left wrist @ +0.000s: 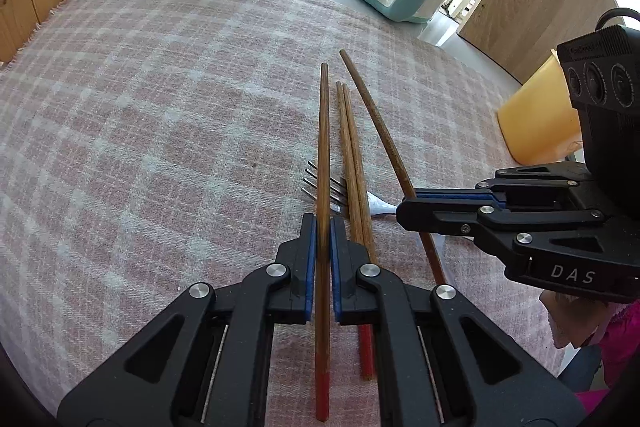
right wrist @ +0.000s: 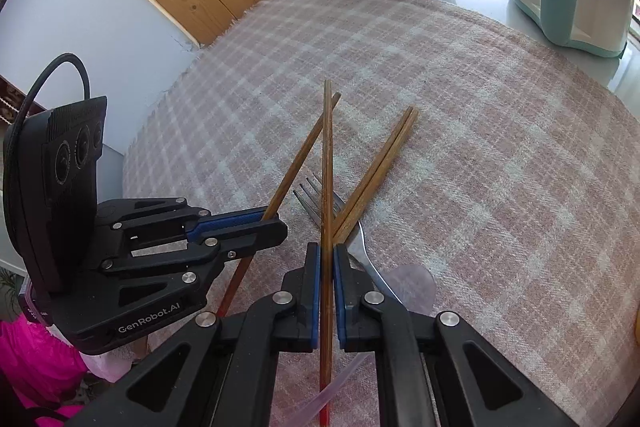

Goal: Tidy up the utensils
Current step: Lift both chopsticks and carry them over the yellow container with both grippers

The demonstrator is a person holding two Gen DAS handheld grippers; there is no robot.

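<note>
Left claw (left wrist: 323, 227) is clamped on one wooden chopstick (left wrist: 322, 147), its blue pads (left wrist: 308, 251) pressed to either side of the shaft. In the left wrist view that chopstick runs straight from 6 to 12 o'clock, thin tip far from the camera and red-painted end nearest it.

Right claw (right wrist: 327, 251) likewise grips a second chopstick (right wrist: 327, 155), which in its own view also lies along the 6-to-12 line, tip away and red end toward the lens. In the left wrist view it slants from 5 toward 11 o'clock.

Between the two held sticks a pair of chopsticks (left wrist: 352, 163) lies side by side on the pink checked cloth (left wrist: 160, 107) over the tabletop, pointing roughly toward 12, crossing over a metal fork (left wrist: 320, 183). Its tines point to 9 o'clock in the left wrist view, its handle running under the right claw.

At 3 o'clock stands a yellow cup (left wrist: 536, 123).
</note>
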